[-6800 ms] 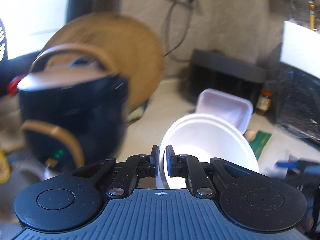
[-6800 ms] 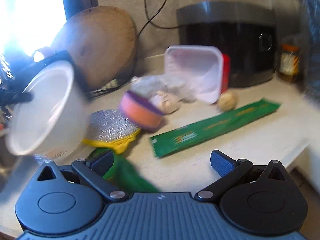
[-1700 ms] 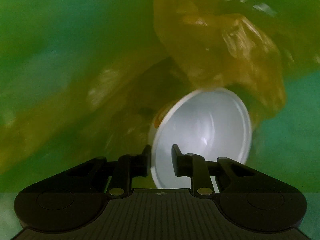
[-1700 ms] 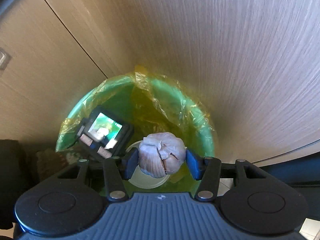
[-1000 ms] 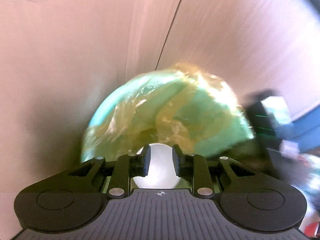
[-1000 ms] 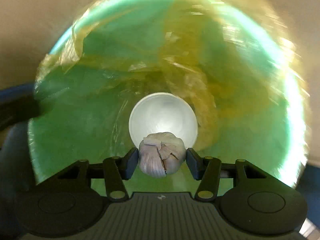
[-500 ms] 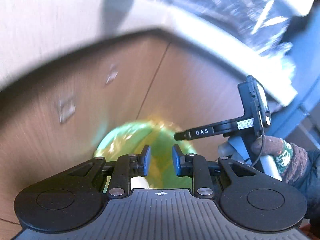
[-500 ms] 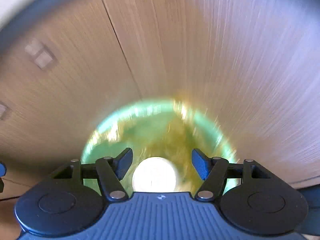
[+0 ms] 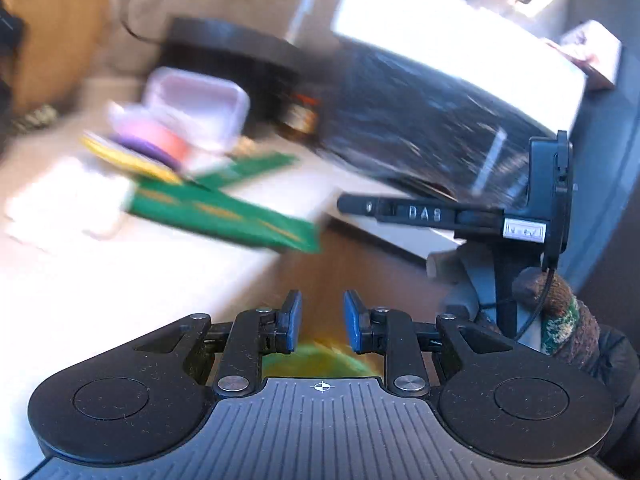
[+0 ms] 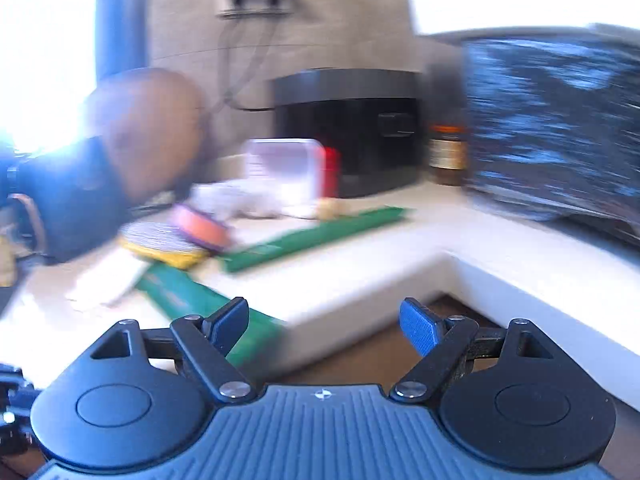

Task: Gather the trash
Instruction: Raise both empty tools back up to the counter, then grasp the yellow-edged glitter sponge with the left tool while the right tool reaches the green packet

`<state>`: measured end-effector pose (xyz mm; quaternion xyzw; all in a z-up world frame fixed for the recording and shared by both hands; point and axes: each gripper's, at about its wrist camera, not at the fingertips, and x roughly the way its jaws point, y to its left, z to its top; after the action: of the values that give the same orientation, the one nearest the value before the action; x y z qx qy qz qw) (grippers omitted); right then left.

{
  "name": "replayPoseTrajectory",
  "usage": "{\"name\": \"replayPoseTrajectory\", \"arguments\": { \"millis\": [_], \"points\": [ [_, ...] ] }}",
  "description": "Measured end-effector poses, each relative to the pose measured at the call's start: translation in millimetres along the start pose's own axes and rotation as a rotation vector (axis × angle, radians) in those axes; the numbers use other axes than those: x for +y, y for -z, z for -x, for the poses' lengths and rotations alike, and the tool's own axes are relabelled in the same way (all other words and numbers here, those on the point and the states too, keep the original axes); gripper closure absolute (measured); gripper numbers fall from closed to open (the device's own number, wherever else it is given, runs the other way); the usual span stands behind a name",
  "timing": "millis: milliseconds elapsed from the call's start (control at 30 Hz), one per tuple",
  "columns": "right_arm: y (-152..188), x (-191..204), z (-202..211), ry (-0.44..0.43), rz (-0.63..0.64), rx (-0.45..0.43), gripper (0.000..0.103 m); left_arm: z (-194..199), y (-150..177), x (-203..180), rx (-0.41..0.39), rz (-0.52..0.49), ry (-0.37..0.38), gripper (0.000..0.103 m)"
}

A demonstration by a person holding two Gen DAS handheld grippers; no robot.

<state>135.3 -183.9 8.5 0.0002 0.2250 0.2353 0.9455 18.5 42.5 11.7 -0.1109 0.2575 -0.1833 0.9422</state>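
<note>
Both views are blurred by motion. My left gripper (image 9: 319,322) is open and empty, in front of the white countertop (image 9: 132,280), with the green trash bin (image 9: 320,360) just below its fingers. My right gripper (image 10: 323,320) is wide open and empty before the counter edge (image 10: 360,280). On the counter lie two green wrappers (image 10: 316,236) (image 9: 224,212), a pink-orange round sponge (image 10: 200,230), a yellow-rimmed foil lid (image 10: 160,240), a white foam tray (image 10: 284,172) and a small beige lump (image 10: 328,208). The other gripper's handle (image 9: 520,216) shows at the right of the left wrist view.
A black appliance (image 10: 348,128) and a brown jar (image 10: 446,152) stand at the back. A round wooden board (image 10: 148,120) leans on the wall at left. A dark oven-like block (image 10: 552,128) fills the right. Wooden cabinet fronts (image 10: 372,356) lie below the counter.
Both grippers have risen from the green bin to counter height. The right gripper let the garlic bulb go into the bin, and the left one left the white bowl there.
</note>
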Motion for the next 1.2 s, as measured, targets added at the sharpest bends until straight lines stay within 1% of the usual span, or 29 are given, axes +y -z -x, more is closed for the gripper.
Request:
{"name": "replayPoseTrajectory", "arguments": {
  "millis": [33, 100, 133, 200, 267, 367, 433, 500, 533, 567, 633, 700, 733, 800, 900, 1000, 1067, 1100, 1167, 1200],
  "points": [
    [-2.3, 10.6, -4.0, -0.015, 0.014, 0.001, 0.020, 5.4, -5.7, 7.7, -0.005, -0.003, -0.034, 0.076],
    [-4.2, 26.1, -13.8, -0.038, 0.038, 0.003, 0.020, 17.8, -19.3, 25.1, -0.003, 0.022, -0.117, 0.076],
    [1.5, 32.1, -18.2, -0.050, 0.040, 0.008, 0.020, 22.4, -25.8, 33.2, -0.006, 0.040, -0.144, 0.076],
    [1.4, 38.7, -28.7, -0.069, 0.027, 0.030, 0.020, 26.6, -37.8, 50.0, -0.028, 0.076, -0.173, 0.076],
    [6.9, 51.1, -35.4, -0.080, 0.018, 0.051, 0.020, 35.1, -48.5, 67.7, -0.059, 0.133, -0.187, 0.076],
    [12.2, 59.0, -43.4, -0.091, 0.012, 0.079, 0.020, 41.0, -62.8, 93.7, -0.102, 0.218, -0.180, 0.076],
    [13.3, 65.2, -50.4, -0.136, -0.003, 0.121, 0.020, 37.7, -77.2, 107.9, -0.111, 0.259, -0.163, 0.076],
    [14.7, 77.0, -46.5, -0.226, 0.027, 0.132, 0.020, 27.1, -92.4, 122.6, -0.112, 0.302, -0.161, 0.076],
    [15.5, 82.0, -41.8, -0.265, 0.043, 0.134, 0.020, 19.2, -99.1, 128.9, -0.120, 0.320, -0.180, 0.076],
    [16.2, 87.0, -37.7, -0.284, 0.058, 0.126, 0.020, 11.7, -105.9, 135.1, -0.120, 0.329, -0.200, 0.076],
    [18.0, 94.6, -28.7, -0.275, 0.082, 0.100, 0.020, -8.1, -119.2, 145.6, -0.096, 0.343, -0.256, 0.076],
    [19.2, 95.6, -21.6, -0.263, 0.084, 0.080, 0.020, -27.2, -128.4, 155.2, -0.069, 0.333, -0.316, 0.076],
    [18.3, 94.1, -19.4, -0.256, 0.078, 0.073, 0.020, -36.6, -131.1, 160.7, -0.055, 0.332, -0.333, 0.076],
    [15.4, 88.7, -15.9, -0.239, 0.062, 0.056, 0.020, -53.0, -133.0, 173.0, -0.021, 0.361, -0.350, 0.076],
    [7.6, 80.3, -15.7, -0.208, 0.030, 0.029, 0.020, -70.0, -131.0, 187.0, 0.003, 0.407, -0.329, 0.076],
    [3.1, 74.1, -31.5, -0.198, -0.017, 0.032, 0.021, -82.0, -126.8, 195.7, -0.002, 0.476, -0.266, 0.076],
    [5.9, 75.9, -43.9, -0.189, -0.027, 0.055, 0.032, -89.4, -123.8, 199.0, -0.013, 0.519, -0.209, 0.076],
    [8.1, 77.3, -50.1, -0.199, -0.031, 0.081, 0.046, -94.4, -122.0, 199.3, -0.011, 0.535, -0.187, 0.076],
    [13.5, 79.5, -58.2, -0.233, -0.051, 0.126, 0.056, -104.5, -119.3, 197.6, 0.016, 0.543, -0.158, 0.076],
    [15.9, 80.7, -59.6, -0.249, -0.056, 0.133, 0.056, -108.8, -118.8, 194.5, 0.027, 0.530, -0.140, 0.076]
  ]
}}
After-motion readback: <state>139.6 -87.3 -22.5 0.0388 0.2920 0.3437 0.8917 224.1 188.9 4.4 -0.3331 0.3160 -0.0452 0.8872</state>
